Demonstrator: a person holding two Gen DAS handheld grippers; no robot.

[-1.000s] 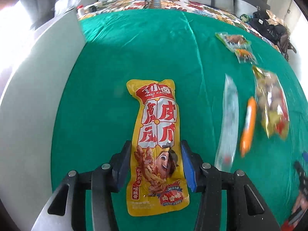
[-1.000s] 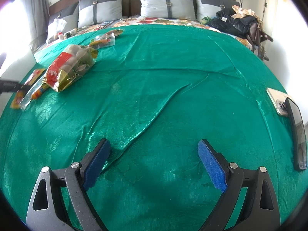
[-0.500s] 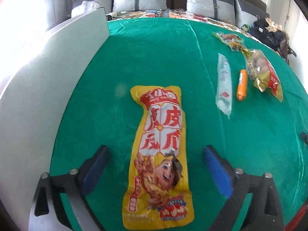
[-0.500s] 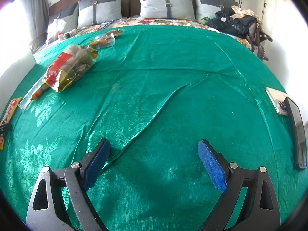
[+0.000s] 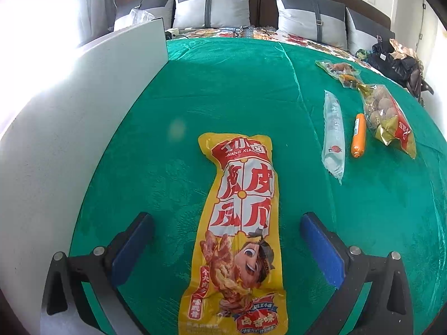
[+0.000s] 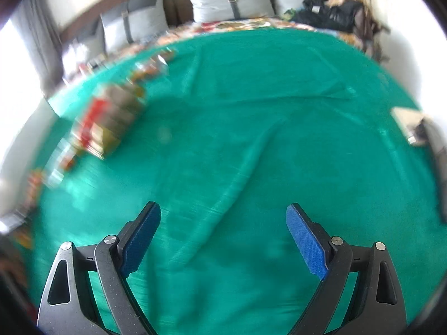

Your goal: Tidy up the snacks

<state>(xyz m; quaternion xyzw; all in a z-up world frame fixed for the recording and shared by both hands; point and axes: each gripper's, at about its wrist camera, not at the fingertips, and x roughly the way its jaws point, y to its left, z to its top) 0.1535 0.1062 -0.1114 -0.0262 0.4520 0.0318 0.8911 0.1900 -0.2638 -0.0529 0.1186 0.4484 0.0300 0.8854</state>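
Observation:
A long yellow and red snack packet lies flat on the green bedcover. My left gripper stands open above its near half, both blue pads well clear of its sides. To the right lie a clear wrapped stick, an orange sausage, a bag of round brown snacks and small clear packets. In the blurred right wrist view my right gripper is open over bare green cover, with the bag of round snacks far to its left.
A white board runs along the left edge of the cover. Grey pillows line the headboard, and dark clothes are heaped at the far right. A flat white object and a dark one sit at the right edge.
My left gripper let go of the yellow packet, spread wide and drew back from it. The right gripper rolled and lifted, so its view is tilted and blurred.

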